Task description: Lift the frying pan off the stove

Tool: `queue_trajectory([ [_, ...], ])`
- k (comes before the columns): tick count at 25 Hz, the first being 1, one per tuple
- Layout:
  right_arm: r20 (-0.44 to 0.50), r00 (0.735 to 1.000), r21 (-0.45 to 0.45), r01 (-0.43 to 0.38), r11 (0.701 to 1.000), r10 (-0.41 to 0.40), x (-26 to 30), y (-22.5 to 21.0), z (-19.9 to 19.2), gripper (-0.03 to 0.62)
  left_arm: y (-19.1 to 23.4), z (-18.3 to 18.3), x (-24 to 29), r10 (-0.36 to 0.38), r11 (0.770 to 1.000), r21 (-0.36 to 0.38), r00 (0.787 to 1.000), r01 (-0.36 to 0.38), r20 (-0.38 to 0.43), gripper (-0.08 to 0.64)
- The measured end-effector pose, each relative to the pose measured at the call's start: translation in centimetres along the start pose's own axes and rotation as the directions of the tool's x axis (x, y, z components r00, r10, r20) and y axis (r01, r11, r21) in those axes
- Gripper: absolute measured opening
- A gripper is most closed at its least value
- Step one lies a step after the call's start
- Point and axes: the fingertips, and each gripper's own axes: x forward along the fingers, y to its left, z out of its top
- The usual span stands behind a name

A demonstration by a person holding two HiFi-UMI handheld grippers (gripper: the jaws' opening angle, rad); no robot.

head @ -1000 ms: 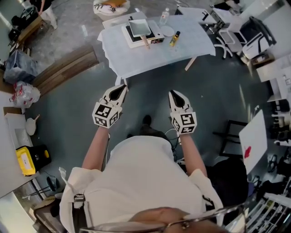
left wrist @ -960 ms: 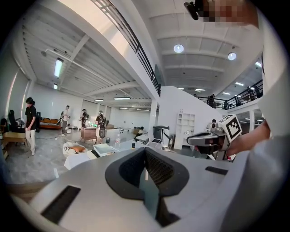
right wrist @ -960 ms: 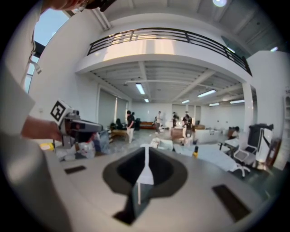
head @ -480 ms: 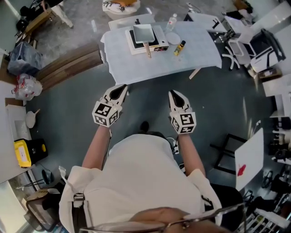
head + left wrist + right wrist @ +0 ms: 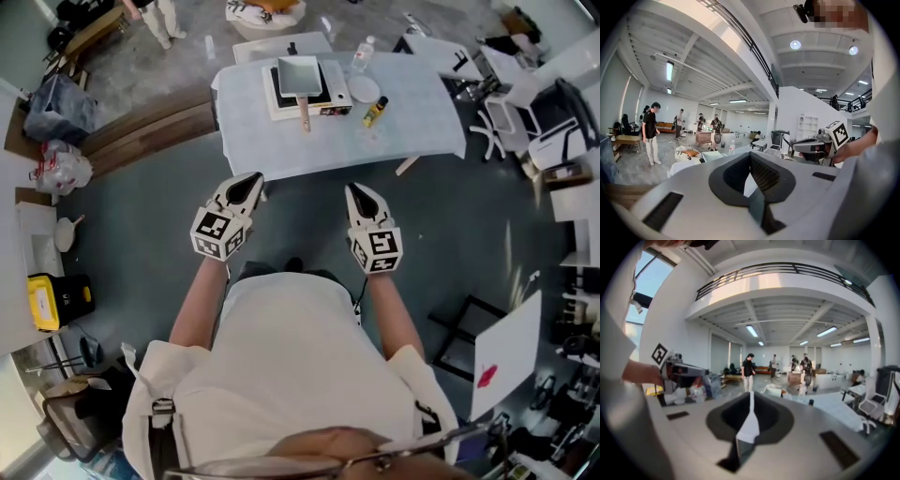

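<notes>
The rectangular frying pan [image 5: 299, 73] sits on a small stove [image 5: 330, 94] at the far side of a table [image 5: 272, 141] covered with a pale blue cloth; its wooden handle points toward me. Both grippers hang short of the table's near edge, well away from the pan. My left gripper [image 5: 249, 179] is shut and empty; its jaws [image 5: 751, 157] meet with nothing between them. My right gripper [image 5: 357, 191] is also shut and empty, its jaws [image 5: 751, 401] closed together. In the left gripper view the table [image 5: 689, 166] shows just past the gripper body.
A yellow bottle [image 5: 375, 111], a white plate [image 5: 364, 89] and a clear bottle [image 5: 361, 54] stand right of the stove. Wooden planks [image 5: 141, 136] lie left of the table, chairs [image 5: 511, 112] to the right. Several people [image 5: 650, 131] stand in the hall beyond.
The table with the pan has drawn closer and shifted slightly rightward in the head view as I walk toward it. Both grippers keep their pose, shut.
</notes>
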Motion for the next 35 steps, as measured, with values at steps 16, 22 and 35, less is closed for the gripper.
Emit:
queue_trajectory([
  [16,-0.05,0.998,-0.002,-0.043,0.999,0.043,6.5,-2.3,0.1,0.041,4.1,-0.3,5.2,0.005,1.0,-0.023,0.999,-0.006,-0.043,0.029],
  [22,-0.066,0.997,0.022,-0.026,0.999,0.028,10.7,-3.4,0.3,0.041,7.7,-0.2,8.7,-0.039,0.999,-0.04,0.997,0.036,-0.061,0.029],
  [35,-0.128,0.991,0.028,0.039,0.999,-0.035,20.2,-5.1,0.8,0.041,15.1,-1.0,16.3,-0.17,0.984,-0.073,0.979,0.162,-0.116,0.029],
])
